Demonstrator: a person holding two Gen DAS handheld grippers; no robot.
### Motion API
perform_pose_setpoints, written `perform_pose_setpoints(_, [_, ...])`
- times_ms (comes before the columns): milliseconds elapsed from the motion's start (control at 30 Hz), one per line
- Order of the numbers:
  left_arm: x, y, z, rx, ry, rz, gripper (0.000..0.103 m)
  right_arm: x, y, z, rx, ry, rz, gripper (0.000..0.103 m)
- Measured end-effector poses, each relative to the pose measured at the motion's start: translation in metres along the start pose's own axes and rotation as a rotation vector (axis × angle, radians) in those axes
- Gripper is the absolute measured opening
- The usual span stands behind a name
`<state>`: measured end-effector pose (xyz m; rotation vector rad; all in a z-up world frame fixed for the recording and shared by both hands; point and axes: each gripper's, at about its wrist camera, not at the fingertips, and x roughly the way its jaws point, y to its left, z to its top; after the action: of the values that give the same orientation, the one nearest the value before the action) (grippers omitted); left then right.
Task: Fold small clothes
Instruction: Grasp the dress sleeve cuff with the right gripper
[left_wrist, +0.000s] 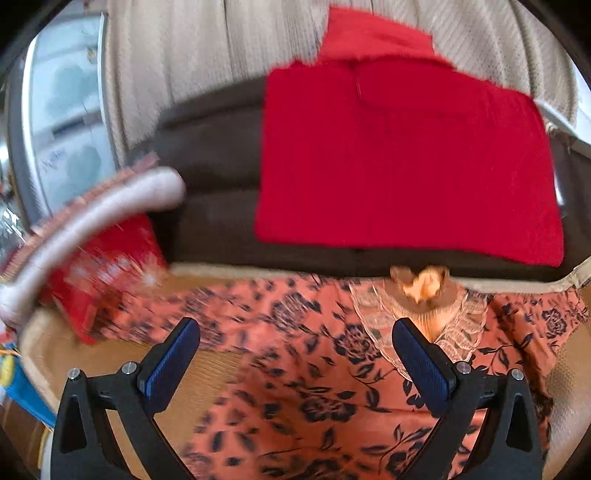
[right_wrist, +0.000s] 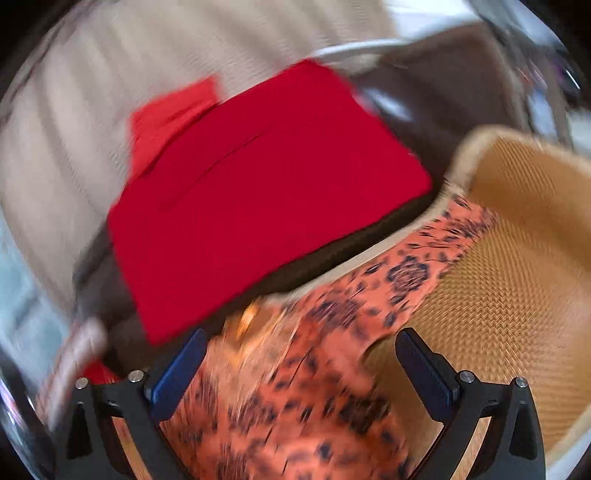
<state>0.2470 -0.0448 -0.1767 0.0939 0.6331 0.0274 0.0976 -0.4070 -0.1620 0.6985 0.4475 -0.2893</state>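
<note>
Above floral garment (left_wrist: 295, 369), left gripper (left_wrist: 295, 354) and right gripper (right_wrist: 301, 362) gape (no writing legible).

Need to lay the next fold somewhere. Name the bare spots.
Bare woven mat lies right of the floral garment, inside its raised rim. Dark cushion is free left of the folded red garment. Crowded at the left edge: a red patterned item.
</note>
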Motion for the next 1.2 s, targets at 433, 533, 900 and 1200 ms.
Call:
perform_pose_setpoints(433, [0.09,0.004,-0.028,0.021,0.108,0.006,0.103,0.088,-0.198,0.093,0.553,-0.185,-0.023,0.077])
perform_pose_setpoints(533, [0.089,0.002,-0.026,0.053,0.068,0.018,0.103,0.108,-0.216,0.11,0.537,-0.19,-0.092,0.077])
perform_pose_setpoints(900, [0.082,-0.014,-0.028,0.151,0.002,0.028,0.103,0.199,-0.253,0.157,0.367,-0.05,-0.543,0.077])
perform_pose_setpoints(1200, [0.079,-0.025,-0.032,0.202,0.004,0.028,0.103,0.254,-0.25,0.173,0.232,0.087,-0.661,0.017])
